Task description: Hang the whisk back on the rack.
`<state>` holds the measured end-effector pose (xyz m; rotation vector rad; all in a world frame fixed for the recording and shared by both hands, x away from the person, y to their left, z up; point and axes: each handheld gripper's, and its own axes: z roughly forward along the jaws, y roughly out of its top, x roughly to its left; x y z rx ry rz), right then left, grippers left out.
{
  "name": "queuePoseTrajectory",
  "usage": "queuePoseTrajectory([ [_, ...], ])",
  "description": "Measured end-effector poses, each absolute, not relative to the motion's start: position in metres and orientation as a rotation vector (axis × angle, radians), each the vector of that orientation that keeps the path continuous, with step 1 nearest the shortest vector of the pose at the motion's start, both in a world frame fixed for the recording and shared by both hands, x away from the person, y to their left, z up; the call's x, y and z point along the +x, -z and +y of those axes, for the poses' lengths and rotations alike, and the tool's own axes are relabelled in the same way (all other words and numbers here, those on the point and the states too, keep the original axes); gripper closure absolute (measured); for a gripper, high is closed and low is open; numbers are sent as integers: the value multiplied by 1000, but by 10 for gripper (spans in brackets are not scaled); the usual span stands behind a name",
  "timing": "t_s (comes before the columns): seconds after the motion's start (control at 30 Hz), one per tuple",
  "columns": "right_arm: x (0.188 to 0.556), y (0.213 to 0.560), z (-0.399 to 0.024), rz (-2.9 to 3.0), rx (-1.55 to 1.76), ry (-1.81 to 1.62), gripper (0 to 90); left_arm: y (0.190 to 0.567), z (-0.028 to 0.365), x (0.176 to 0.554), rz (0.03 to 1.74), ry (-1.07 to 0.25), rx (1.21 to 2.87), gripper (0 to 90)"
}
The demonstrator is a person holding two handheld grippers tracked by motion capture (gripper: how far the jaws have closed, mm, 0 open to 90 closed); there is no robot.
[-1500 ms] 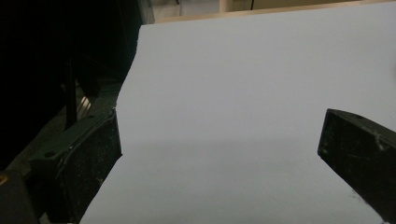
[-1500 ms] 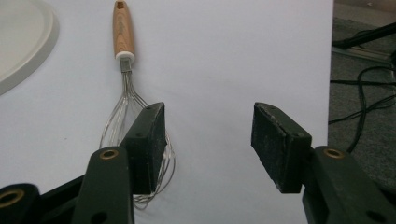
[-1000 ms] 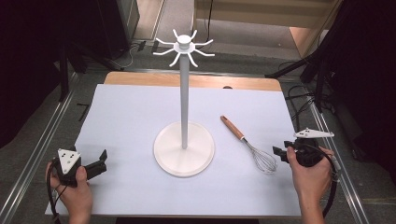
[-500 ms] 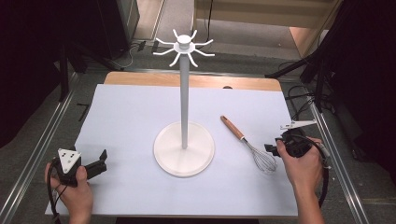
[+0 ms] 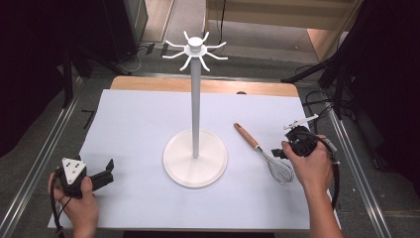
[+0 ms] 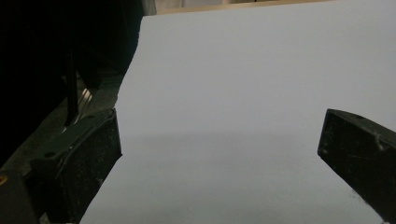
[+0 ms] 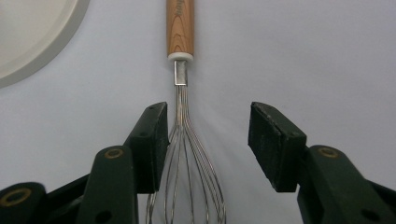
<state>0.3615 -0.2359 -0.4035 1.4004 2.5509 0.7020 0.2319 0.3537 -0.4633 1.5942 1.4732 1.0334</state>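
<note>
A whisk (image 5: 262, 152) with a wooden handle and wire head lies flat on the white table cover, right of the stand. My right gripper (image 5: 278, 152) is open just above its wire head. In the right gripper view the wires (image 7: 187, 154) run up between the two black pads, close to the left pad (image 7: 152, 140), and the wooden handle (image 7: 180, 28) points away. My left gripper (image 5: 106, 171) rests open at the front left of the table, with nothing but bare cover between its pads (image 6: 93, 158).
A tall white stand (image 5: 195, 99) with hook arms at its top rises from a round base (image 5: 195, 158) in the middle of the table. The base's rim (image 7: 32, 42) lies left of the whisk handle. Metal rails run along both table sides.
My right gripper has moved left and down from the table's right edge onto the whisk's wire head. The left gripper has stayed put.
</note>
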Motion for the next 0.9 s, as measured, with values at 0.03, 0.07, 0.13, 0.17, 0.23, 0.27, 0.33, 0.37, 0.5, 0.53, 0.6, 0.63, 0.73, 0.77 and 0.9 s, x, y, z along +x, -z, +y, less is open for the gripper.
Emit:
queuePoseTrajectory([
  [0.03, 363, 404, -234, 2556, 1401, -697, 501, 463, 354, 232, 1473, -1033, 1594, 1],
  [0.07, 365, 404, -232, 2566, 1404, -695, 507, 463, 354, 232, 1473, -1031, 1594, 1],
  [0.13, 367, 404, -230, 2574, 1399, -690, 512, 463, 354, 232, 1473, -1032, 1595, 1],
  [0.17, 371, 406, -225, 2601, 1386, -676, 525, 463, 354, 232, 1473, -1030, 1595, 1],
  [0.23, 374, 407, -223, 2612, 1379, -667, 532, 463, 354, 232, 1473, -1029, 1597, 1],
  [0.27, 376, 408, -221, 2624, 1369, -658, 545, 463, 354, 232, 1474, -1029, 1597, 1],
  [0.33, 382, 409, -216, 2659, 1360, -644, 579, 463, 354, 232, 1474, -1029, 1597, 0],
  [0.37, 382, 409, -216, 2659, 1360, -644, 579, 463, 354, 232, 1474, -1029, 1597, 1],
  [0.5, 390, 408, -210, 2681, 1352, -636, 604, 463, 354, 232, 1475, -1030, 1597, 1],
  [0.53, 392, 408, -208, 2686, 1356, -631, 609, 463, 354, 232, 1475, -1029, 1597, 1],
  [0.6, 395, 407, -206, 2692, 1348, -628, 614, 463, 354, 232, 1474, -1028, 1595, 1],
  [0.63, 397, 406, -204, 2695, 1353, -631, 616, 463, 354, 232, 1475, -1027, 1594, 0],
  [0.73, 401, 407, -199, 2714, 1350, -612, 620, 463, 354, 232, 1476, -1025, 1597, 1],
  [0.77, 403, 407, -198, 2721, 1340, -605, 624, 463, 354, 232, 1475, -1025, 1595, 1],
  [0.9, 410, 408, -190, 2731, 1354, -592, 608, 463, 354, 232, 1475, -1024, 1595, 1],
])
